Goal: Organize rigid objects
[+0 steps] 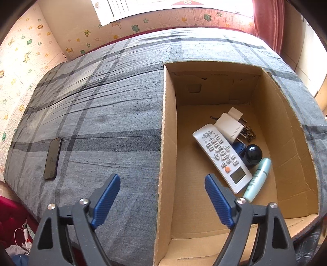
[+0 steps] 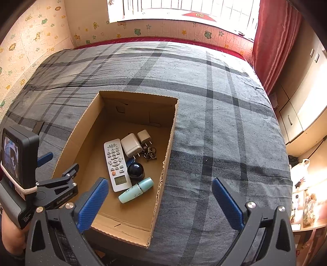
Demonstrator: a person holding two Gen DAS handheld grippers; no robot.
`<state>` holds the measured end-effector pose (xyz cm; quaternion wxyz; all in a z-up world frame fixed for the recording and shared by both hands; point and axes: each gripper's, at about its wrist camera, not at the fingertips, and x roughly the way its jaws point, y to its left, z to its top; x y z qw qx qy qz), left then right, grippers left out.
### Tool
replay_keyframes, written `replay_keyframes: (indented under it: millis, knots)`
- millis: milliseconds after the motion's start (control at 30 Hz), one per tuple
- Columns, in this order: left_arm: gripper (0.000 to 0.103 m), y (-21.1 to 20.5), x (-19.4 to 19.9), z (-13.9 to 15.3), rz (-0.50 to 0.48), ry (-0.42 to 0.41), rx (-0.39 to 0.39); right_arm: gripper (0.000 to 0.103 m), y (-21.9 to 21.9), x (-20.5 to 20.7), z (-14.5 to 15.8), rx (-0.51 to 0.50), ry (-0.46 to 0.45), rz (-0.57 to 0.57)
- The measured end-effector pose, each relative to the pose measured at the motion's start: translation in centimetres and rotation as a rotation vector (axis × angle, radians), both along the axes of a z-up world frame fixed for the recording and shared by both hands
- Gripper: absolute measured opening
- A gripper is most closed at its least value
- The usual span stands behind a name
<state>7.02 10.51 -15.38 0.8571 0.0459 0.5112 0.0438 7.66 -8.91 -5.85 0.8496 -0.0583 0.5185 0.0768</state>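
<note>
Room: a bedroom with cartoon animal wallpaper [image 2: 38, 34], a bright barred window [image 2: 184, 10] at the far wall and a red curtain [image 2: 276, 41] on the right.
Surface: a bed under a grey plaid blanket [image 1: 98, 114], lightly creased toward the far left.
Box: an open cardboard box [image 2: 85, 131] sits on the blanket near the front edge, flaps gone or folded, its inside bare brown card.
Remote: a white remote control [image 1: 221, 157] lies face up on the box floor, buttons and small screen showing, its screen end toward the cameras.
Chargers: a large white plug adapter [image 2: 131, 144] rests against the far end of the remote; a smaller white charger [image 2: 144, 138] lies just behind it.
Small metal things: a dark tangle, perhaps keys or a chain [image 2: 150, 154], lies beside the adapters; too small to tell which.
Dark round thing: a glossy navy dome [image 1: 253, 154] sits just right of the remote, touching something blue [image 1: 239, 147] half hidden under it.
Tube: a pale mint bottle [image 2: 136, 190] lies on its side near the remote's screen end, nearest the cameras.
Phone: a black phone [image 1: 53, 158] lies flat on the blanket, well left of the box and outside it.
Left gripper [image 1: 162, 201]: blue pads spread wide, nothing between them, straddling the box's left wall from above.
Right gripper [image 2: 160, 202]: pads spread wide and empty, hanging over the box's right wall and the blanket.
Person: a forearm [image 2: 12, 235] shows at the left edge of the right wrist view, behind the left tool.
</note>
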Motion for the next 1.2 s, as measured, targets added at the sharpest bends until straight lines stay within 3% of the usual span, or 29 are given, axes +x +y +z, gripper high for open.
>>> replay_keyframes:
  millis: [67,100,367,867,1200]
  knots:
    - [0.095,-0.1,-0.6,0.8,-0.002,-0.015,-0.013,0.103,-0.2,-0.2,0.3,0.003,-0.008,-0.004]
    - [0.103,-0.3,-0.9,1.1,-0.007,-0.014,-0.011,0.103,-0.3,-0.4,0.4,0.003,-0.010,-0.006]
    - [0.103,-1.6,-3.7,4.6,-0.034,-0.075,0.034,0.103,-1.3,-1.7,1.7,0.020,-0.044,-0.024]
    - [0.103,-3.6,-8.4,10.4,-0.016,-0.176,0.025,0.103,-2.3,-5.1,5.6,0.016,-0.109,-0.027]
    - [0.103,-5.3,-10.4,12.4,-0.042,-0.216,-0.019,0.103,-2.5,-7.6,7.6,0.021,-0.162,-0.025]
